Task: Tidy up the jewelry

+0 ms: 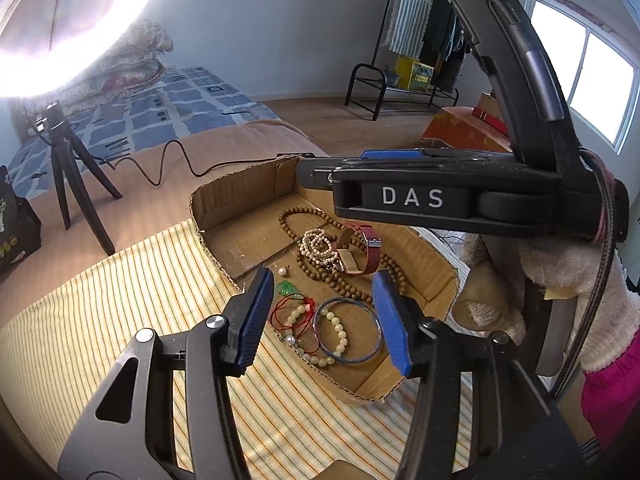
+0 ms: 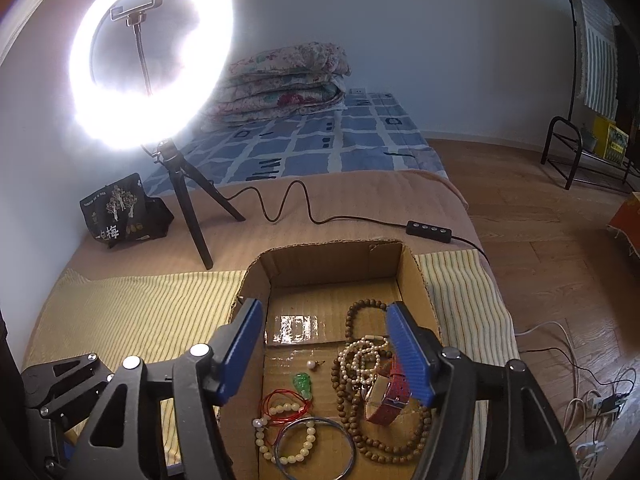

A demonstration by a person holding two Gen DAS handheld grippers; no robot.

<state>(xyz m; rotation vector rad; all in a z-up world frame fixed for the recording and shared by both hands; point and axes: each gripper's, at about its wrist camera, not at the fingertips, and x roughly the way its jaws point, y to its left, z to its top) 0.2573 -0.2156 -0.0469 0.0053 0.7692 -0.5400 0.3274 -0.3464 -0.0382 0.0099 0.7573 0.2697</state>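
Observation:
A shallow cardboard box (image 1: 240,204) (image 2: 332,256) sits on a striped yellow cloth. It holds a brown wooden bead necklace (image 1: 316,268) (image 2: 384,448), a pearl strand (image 1: 316,246) (image 2: 360,354), a red-strap watch (image 1: 366,250) (image 2: 390,396), a green pendant on red cord (image 1: 287,289) (image 2: 303,382), a pale bead bracelet (image 1: 340,330) (image 2: 298,458), a blue bangle (image 1: 348,360) (image 2: 344,430) and a loose pearl earring (image 1: 283,271) (image 2: 311,365). My left gripper (image 1: 324,320) is open and empty above the box's near end. My right gripper (image 2: 324,352) is open and empty over the box; its body (image 1: 440,196) shows in the left wrist view.
A lit ring light on a black tripod (image 2: 192,216) stands at the far left, its cable and switch (image 2: 428,233) running behind the box. A black snack bag (image 2: 120,212) lies by the wall. The striped cloth (image 1: 120,320) covers the near surface. Wooden floor (image 2: 540,260) lies to the right.

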